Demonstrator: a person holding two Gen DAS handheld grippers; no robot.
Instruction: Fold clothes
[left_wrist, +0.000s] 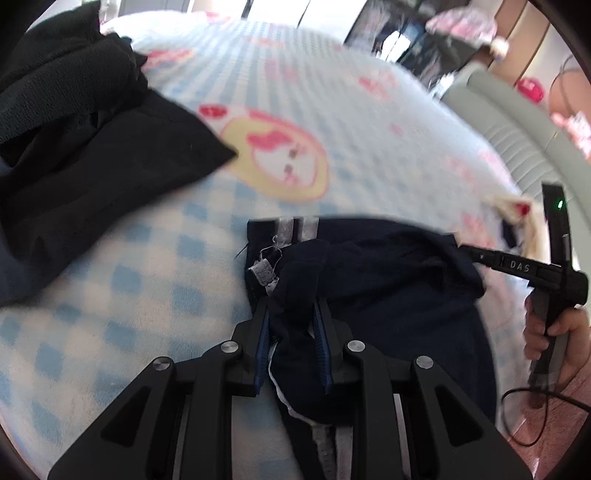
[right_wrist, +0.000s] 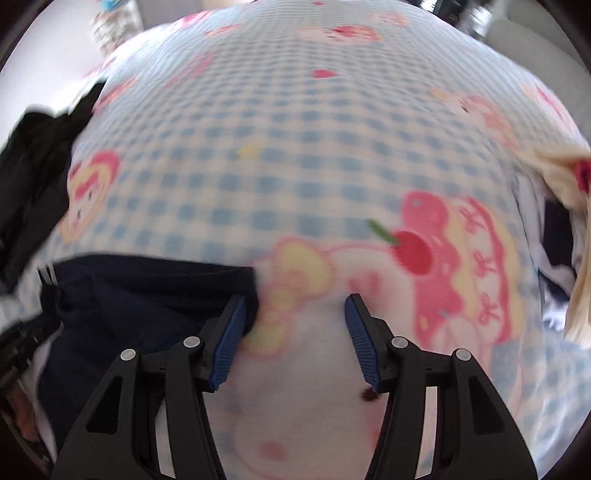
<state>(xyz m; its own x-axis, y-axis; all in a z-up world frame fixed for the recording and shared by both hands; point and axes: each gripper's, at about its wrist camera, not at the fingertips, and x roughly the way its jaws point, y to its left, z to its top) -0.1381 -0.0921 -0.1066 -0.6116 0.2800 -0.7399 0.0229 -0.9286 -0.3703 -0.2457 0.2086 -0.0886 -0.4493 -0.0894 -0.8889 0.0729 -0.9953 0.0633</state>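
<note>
A navy garment (left_wrist: 388, 280) with grey-white stripes lies bunched on the blue-checked cartoon blanket (left_wrist: 155, 258). My left gripper (left_wrist: 291, 306) is shut on a fold of this navy cloth, which hangs between the blue pads. In the right wrist view the same navy garment (right_wrist: 140, 299) lies at lower left. My right gripper (right_wrist: 295, 306) is open and empty above the blanket (right_wrist: 295, 155), its left finger beside the garment's right edge. The right gripper's body (left_wrist: 546, 273) also shows in the left wrist view, held by a hand.
A pile of black clothes (left_wrist: 74, 129) lies at the blanket's left; it also shows in the right wrist view (right_wrist: 33, 166). A cream cloth with red trim (right_wrist: 569, 177) and dark clothes lie at the right edge. A grey ribbed headboard (left_wrist: 517, 140) stands beyond.
</note>
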